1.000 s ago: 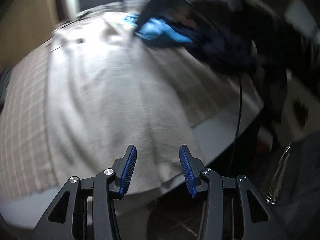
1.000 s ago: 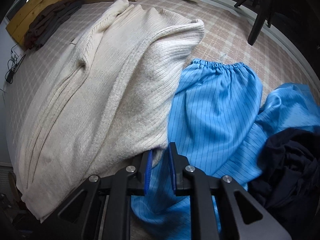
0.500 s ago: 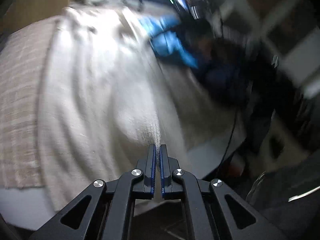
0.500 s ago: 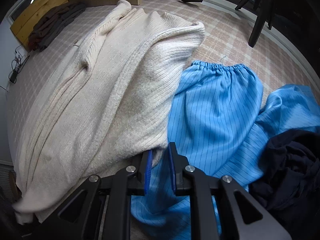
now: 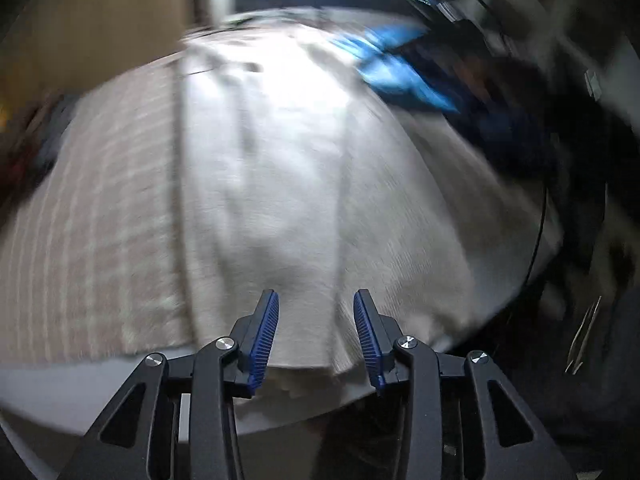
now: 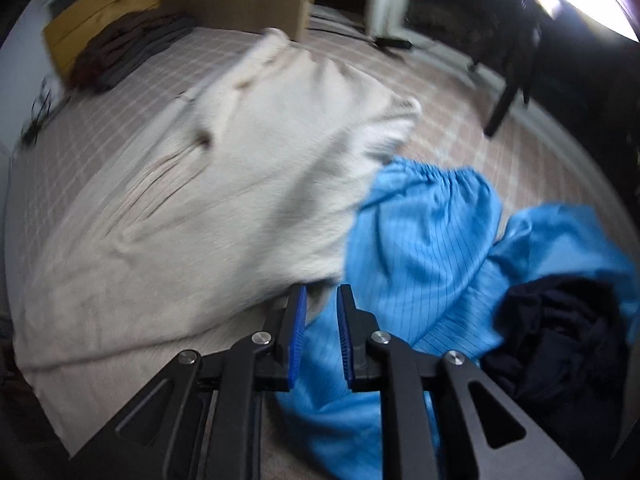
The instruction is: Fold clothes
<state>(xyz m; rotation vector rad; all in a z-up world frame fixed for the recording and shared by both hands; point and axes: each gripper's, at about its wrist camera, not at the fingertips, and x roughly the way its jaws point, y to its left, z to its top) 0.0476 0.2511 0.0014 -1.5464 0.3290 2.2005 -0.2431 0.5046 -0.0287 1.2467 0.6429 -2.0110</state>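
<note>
A cream ribbed knit sweater [image 6: 208,216] lies spread across the checked beige cloth [image 6: 132,96] that covers the worktop, filling the centre and left of the right wrist view and the middle of the left wrist view, where its hem hangs at the near edge. The left gripper [image 5: 316,332] sits at the bottom centre of its frame with its blue-padded fingers wide apart and nothing between them, lined up on a crease of the hem, probably so that it can take the lower edge. The right gripper [image 6: 321,322] has its fingers a little apart; a tuft of the sweater's edge shows in the gap, but blur hides whether the pads actually pinch it. That gripper sits at the side seam, where the knit overlaps a bright blue pinstriped garment with a gathered waistband [image 6: 432,232]; a dark navy crumpled garment [image 6: 568,320] lies at the lower right, both seemingly waiting aside. A stack of dark folded clothes [image 6: 128,48] rests in the upper left. The sweater looks laid flat with a fold along its right side.
</note>
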